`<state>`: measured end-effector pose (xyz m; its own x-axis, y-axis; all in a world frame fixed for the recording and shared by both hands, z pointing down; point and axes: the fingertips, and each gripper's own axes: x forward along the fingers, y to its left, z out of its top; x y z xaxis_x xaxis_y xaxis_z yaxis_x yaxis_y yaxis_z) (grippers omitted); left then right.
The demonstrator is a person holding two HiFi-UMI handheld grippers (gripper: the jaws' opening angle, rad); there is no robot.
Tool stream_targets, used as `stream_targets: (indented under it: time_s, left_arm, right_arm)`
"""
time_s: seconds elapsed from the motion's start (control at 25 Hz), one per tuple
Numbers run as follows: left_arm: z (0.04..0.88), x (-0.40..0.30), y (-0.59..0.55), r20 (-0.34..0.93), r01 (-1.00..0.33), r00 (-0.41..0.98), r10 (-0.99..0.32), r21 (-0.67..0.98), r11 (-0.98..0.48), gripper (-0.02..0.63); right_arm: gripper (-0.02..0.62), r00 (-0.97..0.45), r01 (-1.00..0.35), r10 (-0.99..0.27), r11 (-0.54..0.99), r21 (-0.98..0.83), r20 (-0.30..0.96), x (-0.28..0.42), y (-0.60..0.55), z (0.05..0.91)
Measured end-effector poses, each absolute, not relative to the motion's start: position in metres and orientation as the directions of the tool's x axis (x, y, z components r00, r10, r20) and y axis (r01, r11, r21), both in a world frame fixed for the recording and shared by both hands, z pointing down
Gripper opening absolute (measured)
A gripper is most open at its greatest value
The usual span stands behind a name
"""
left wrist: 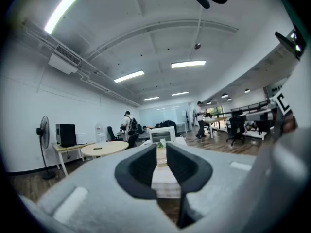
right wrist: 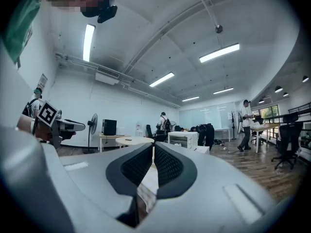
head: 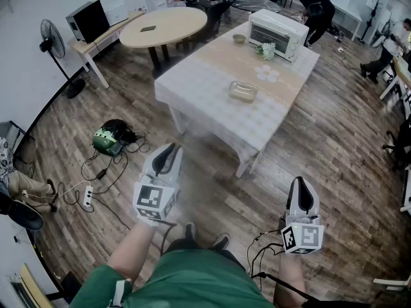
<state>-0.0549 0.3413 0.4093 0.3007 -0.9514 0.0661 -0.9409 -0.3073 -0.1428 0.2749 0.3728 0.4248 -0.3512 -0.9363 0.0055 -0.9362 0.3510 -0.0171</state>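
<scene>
Matt grey plastic left gripper (head: 169,149), matt cloth table cover (head: 205,104), wood-plank floor (head: 321,153), clear glossy dish (head: 243,92)

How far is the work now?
Done: nothing visible; the glass dish, small bowl and toaster oven all sit on the table. In hand: nothing; the left gripper, fingers slightly apart, and the right gripper, fingers together, hang empty short of the table. Left: reaching the table and all handling.

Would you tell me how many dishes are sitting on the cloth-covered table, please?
2. A clear rectangular dish lies near the middle of the table; a small round bowl stands beside the toaster oven. More may hide behind the oven.
</scene>
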Motion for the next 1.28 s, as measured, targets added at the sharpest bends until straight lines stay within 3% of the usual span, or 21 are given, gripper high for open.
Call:
stream_targets:
  time_s: [0.6,0.76,0.84,0.96,1.28]
  left_arm:
    - [0.398,-0.141,0.324,0.033,-0.942,0.318,-0.947,-0.102,-0.32,0.065]
    - [0.397,-0.175,0.314,0.025,-0.931,0.361,-0.932,-0.04,-0.362,0.122]
    - [0.4,-0.189,0.311,0.025,-0.918,0.397,-0.917,-0.011,-0.397,0.159]
    - [0.409,-0.209,0.304,0.031,-0.9,0.436,-0.9,0.014,-0.435,0.187]
    - [0.433,-0.245,0.272,0.072,-0.889,0.457,-0.886,0.058,-0.454,0.187]
  right_arm:
    - [0.018,-0.307,-0.951,-0.951,0.306,-0.053,0.03,0.209,0.355,0.416]
    - [0.137,-0.302,-0.953,-0.952,0.299,-0.053,0.047,0.179,0.35,0.409]
    - [0.168,-0.292,-0.956,-0.955,0.289,-0.048,0.055,0.163,0.349,0.405]
    - [0.179,-0.272,-0.962,-0.96,0.27,-0.049,0.059,0.14,0.343,0.403]
    - [0.178,-0.253,-0.967,-0.963,0.248,-0.065,0.087,0.104,0.314,0.411]
